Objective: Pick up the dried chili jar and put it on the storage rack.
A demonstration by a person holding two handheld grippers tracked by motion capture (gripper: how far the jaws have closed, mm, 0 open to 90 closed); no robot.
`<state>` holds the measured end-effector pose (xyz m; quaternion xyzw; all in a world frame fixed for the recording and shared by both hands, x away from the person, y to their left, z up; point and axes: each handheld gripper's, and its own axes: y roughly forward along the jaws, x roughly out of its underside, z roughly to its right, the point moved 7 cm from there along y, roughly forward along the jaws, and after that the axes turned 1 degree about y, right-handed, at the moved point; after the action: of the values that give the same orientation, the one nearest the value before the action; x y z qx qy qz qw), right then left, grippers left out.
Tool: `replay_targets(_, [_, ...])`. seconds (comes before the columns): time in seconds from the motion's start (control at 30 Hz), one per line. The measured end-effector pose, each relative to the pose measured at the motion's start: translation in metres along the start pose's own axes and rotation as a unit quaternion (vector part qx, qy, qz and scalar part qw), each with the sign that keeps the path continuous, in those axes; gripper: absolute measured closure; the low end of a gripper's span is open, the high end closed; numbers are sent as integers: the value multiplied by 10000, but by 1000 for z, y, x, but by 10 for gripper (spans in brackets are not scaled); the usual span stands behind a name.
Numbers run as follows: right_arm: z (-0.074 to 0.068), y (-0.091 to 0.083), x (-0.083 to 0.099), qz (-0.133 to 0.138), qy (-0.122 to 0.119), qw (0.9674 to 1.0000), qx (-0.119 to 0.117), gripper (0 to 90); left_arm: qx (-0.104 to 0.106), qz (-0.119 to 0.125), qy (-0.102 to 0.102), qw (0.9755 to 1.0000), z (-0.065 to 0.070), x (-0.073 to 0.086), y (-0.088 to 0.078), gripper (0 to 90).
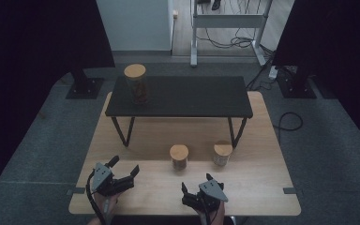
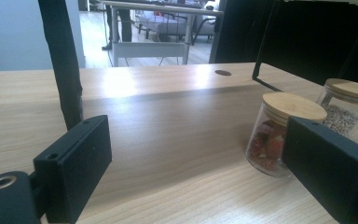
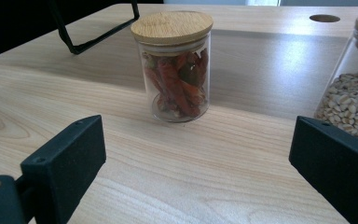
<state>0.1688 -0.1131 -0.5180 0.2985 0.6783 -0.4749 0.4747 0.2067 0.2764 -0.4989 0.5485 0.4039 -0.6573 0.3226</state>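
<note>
I'm looking at a glass chili jar (image 3: 176,65) with a bamboo lid, sitting at 12 o'clock on the tabletop (image 3: 223,172); both grippers' fingers are hanging wide open, holding nothing.

Dim overhead view (brighter, soft close-ups)

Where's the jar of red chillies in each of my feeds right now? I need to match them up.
High view: chilli jar stands on the table, centre, front of the black shelf.
Left gripper view: chilli jar at right, partly behind the right-hand jaw.
Right gripper view: chilli jar upper centre, ahead of the open jaws.
Shared landmark: the bean jar standing beside it.
</note>
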Motion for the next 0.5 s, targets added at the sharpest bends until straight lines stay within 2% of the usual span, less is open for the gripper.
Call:
replay_targets(0.17, [-3,3,-6,-37,-107,9999,10,30,13,35,-9,10000,-1,0,0,78])
replay_targets(0.5, [-9,21,-23,-177,-332,9993,-75,28,44,-20,-253,9997,-6,2,2,79])
